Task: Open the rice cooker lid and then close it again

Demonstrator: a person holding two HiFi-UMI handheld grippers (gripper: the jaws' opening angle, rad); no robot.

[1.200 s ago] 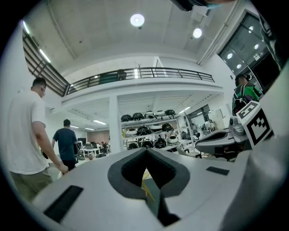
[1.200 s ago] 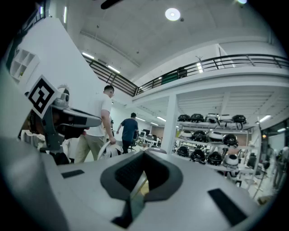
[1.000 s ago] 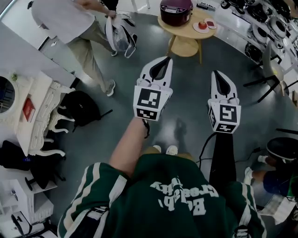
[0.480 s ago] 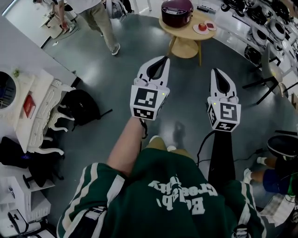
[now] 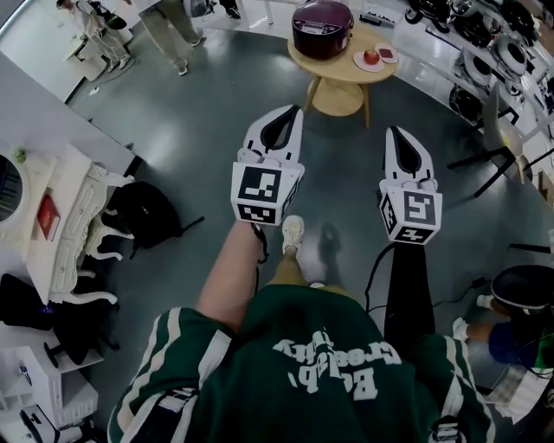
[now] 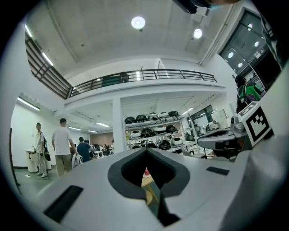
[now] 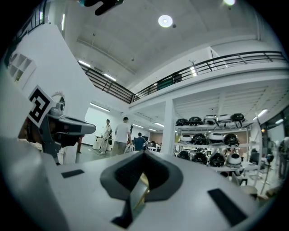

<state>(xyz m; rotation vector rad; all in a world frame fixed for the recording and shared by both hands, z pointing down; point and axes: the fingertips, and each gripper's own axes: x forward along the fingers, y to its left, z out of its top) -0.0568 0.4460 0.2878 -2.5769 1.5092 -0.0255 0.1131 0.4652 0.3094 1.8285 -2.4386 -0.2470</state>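
Left gripper [image 5: 293, 114] and right gripper [image 5: 396, 135] mid-frame, jaws together on nothing. Cooker [image 5: 322, 28] — lid down — on table [image 5: 342, 65], top centre. Shirt lettering [image 5: 333, 365] upside-down, unreadable.

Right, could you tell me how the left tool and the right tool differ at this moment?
The left tool is on a bare forearm; the right tool is on a black-sleeved arm. The left tool sits higher in the head view than the right tool. Both are shut, empty, and short of the closed rice cooker.
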